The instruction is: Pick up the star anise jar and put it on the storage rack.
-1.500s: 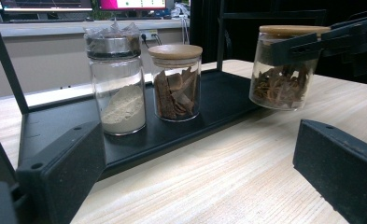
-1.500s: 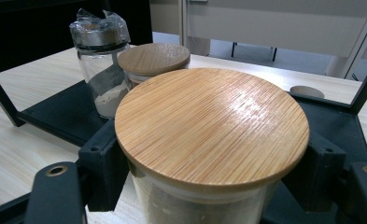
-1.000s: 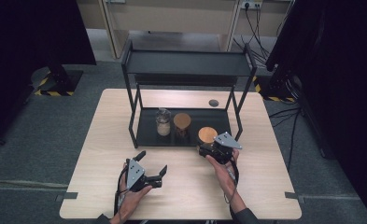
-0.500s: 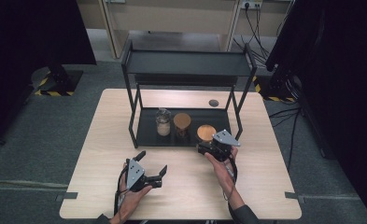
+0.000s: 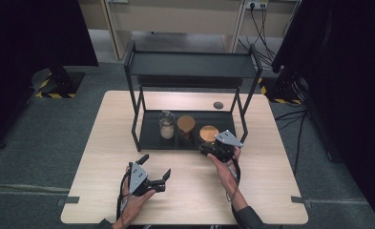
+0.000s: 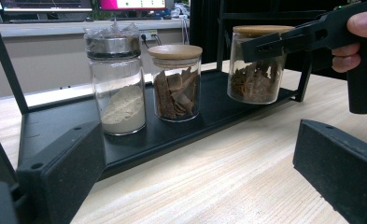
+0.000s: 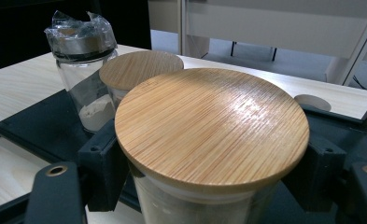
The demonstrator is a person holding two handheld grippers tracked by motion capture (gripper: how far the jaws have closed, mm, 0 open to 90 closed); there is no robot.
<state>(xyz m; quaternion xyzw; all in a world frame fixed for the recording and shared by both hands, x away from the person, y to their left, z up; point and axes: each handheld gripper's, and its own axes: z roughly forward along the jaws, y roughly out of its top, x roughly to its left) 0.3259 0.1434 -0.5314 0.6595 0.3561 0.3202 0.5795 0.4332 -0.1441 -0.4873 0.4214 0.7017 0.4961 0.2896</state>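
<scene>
We are gripping a round glass jar [image 7: 204, 154] with a flat, fine-grained bamboo lid; it is standing at the right end of the black metal rack's [image 5: 149, 138] lower tray on the pale wood counter [image 5: 271, 181]. The right gripper's [image 5: 213, 149] jaws are pinching it just under the lid, one on each side. The left gripper [image 5: 154, 167] is resting apart, jaws spread.

A light wooden table [image 5: 109, 143] is set on grey carpeted floor [image 5: 42, 138]. Beige cabinets [image 5: 175, 19] stand at 12 o'clock, with cables [image 5: 266, 28] trailing at 1 o'clock. Dark curtains [image 5: 27, 43] hang at 10 and 3 o'clock.
</scene>
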